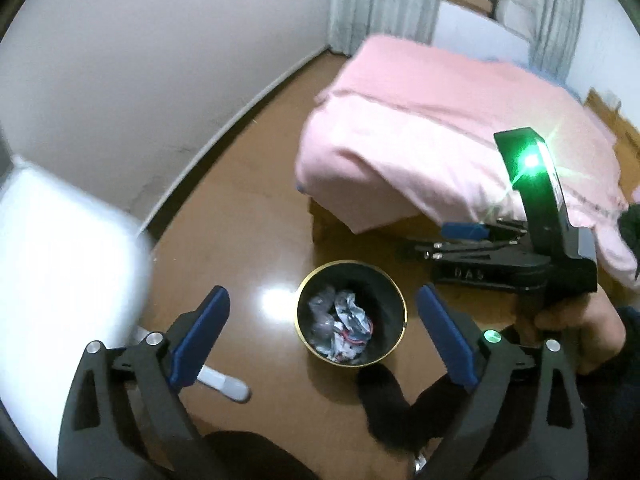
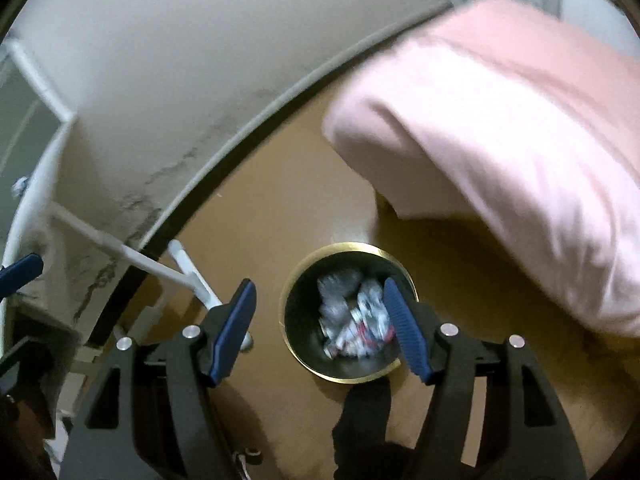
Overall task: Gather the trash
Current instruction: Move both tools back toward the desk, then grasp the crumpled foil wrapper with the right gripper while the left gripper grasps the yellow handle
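Observation:
A round black trash bin with a gold rim (image 1: 394, 286) stands on the brown floor and also shows in the right wrist view (image 2: 294, 344). Crumpled trash (image 1: 344, 328) lies inside it, seen too in the right wrist view (image 2: 352, 320). My left gripper (image 1: 320, 332) is open and empty, held above the bin. My right gripper (image 2: 320, 328) is open and empty, also above the bin. The right gripper shows from the side in the left wrist view (image 1: 424, 244), its green light on, held by a hand.
A bed with a pink cover (image 1: 440, 128) stands to the right of the bin. A white wall (image 1: 140, 60) runs along the left. A white chair or stand (image 1: 60, 248) sits at the left, its legs (image 2: 192, 272) on the floor near the bin.

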Motion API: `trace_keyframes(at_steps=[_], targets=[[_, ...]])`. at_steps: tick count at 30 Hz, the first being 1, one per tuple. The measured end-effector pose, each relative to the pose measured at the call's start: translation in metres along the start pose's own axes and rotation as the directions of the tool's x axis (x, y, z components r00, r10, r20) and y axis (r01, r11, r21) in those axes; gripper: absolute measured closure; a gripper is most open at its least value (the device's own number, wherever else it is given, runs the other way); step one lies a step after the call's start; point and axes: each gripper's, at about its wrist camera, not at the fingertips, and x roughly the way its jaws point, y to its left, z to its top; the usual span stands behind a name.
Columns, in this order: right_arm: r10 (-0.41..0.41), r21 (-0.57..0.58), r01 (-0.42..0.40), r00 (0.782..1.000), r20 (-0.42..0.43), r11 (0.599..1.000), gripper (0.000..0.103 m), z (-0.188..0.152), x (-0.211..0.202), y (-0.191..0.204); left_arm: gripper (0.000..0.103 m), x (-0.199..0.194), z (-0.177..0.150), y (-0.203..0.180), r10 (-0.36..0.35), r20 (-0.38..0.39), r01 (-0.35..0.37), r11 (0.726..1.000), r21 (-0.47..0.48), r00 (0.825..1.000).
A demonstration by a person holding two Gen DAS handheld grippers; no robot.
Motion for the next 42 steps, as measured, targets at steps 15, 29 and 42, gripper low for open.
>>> trace_keyframes(at_steps=[15, 29, 42], targets=[[0.298, -0.598, -0.263, 0.954, -0.043, 0.757, 0.034, 0.074, -0.057, 0.373, 0.010, -0.212, -0.107, 0.280, 0.437, -0.062, -0.419, 0.799, -0.432, 0.897], [0.205, -0.799, -0.216, 0.971, -0.119, 0.561, 0.034, 0.131, 0.065, 0.633, 0.010, -0.260, -0.194, 0.397, 0.463, -0.199, -0.467, 0.586, -0.662, 0.864], [0.157, -0.818, -0.194, 0.979, -0.128, 0.542, 0.064, 0.135, 0.109, 0.646, 0.010, -0.226, -0.154, 0.464, 0.435, -0.263, -0.484, 0.546, -0.683, 0.861]])
